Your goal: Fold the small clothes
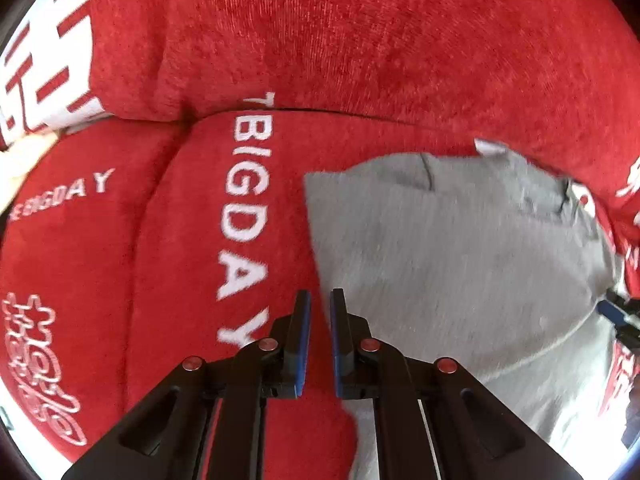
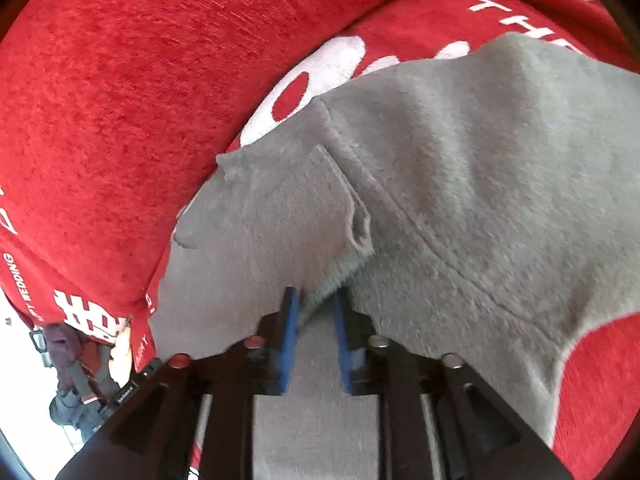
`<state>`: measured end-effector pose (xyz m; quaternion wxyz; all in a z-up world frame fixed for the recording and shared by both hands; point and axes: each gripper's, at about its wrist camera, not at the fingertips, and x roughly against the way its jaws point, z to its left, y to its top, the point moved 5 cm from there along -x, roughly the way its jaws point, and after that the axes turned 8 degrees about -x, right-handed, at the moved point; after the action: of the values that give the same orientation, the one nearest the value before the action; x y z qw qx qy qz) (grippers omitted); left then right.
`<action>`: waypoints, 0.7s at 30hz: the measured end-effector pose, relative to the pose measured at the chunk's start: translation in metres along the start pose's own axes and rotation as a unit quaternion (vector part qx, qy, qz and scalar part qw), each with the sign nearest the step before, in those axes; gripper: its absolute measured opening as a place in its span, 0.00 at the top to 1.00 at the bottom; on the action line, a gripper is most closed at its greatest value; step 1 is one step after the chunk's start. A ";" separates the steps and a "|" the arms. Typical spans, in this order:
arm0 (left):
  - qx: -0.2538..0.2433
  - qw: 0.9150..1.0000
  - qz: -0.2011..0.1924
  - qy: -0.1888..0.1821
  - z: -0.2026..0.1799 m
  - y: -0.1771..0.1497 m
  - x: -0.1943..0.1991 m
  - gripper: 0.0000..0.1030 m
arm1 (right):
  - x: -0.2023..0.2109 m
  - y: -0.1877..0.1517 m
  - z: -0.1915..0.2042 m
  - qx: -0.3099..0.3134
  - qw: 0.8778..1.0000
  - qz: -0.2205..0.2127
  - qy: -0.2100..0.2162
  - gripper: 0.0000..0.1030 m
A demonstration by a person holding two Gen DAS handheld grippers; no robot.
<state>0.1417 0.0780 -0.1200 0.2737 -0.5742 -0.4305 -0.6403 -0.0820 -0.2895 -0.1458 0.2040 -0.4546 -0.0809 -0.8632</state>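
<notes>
The grey garment [image 2: 460,200] is lying part-folded on the red cushion [image 1: 360,32], and it is looking soft, light and fleecy, so it is likely going to sag and drape the moment it is lifted rather than hold a shape. In the right wrist view a small flap, perhaps a short sleeve or pocket, is sitting just ahead of the right gripper [image 2: 316,300], whose blue pads are standing slightly apart with a fuzzy grey edge poking up between them; the blur is making it hard to tell whether they are pressing on it. The seamed hem to that gripper's right is offering a firmer, thicker place to pinch than the plain nap. The left gripper [image 1: 320,300] is reading as closed, nothing visibly caught, its tips hovering over the garment's left edge where grey is meeting red.
</notes>
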 end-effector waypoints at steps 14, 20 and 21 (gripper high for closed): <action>-0.055 0.998 -0.009 0.003 -0.040 -0.045 0.044 0.12 | 0.019 -0.004 -0.007 -0.052 0.997 -0.055 0.003 0.53; -0.063 0.998 0.001 -0.005 -0.052 -0.055 0.038 0.12 | 0.007 0.011 -0.024 -0.101 0.991 -0.087 -0.012 0.93; -0.063 0.998 0.009 -0.010 -0.052 -0.057 0.034 0.12 | 0.007 0.009 -0.025 -0.100 0.991 -0.087 -0.007 0.93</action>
<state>0.0610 0.0655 -0.0991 0.2386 -0.6006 -0.3867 -0.6578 -0.1008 -0.3079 -0.1548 0.0812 -0.4701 -0.0353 -0.8781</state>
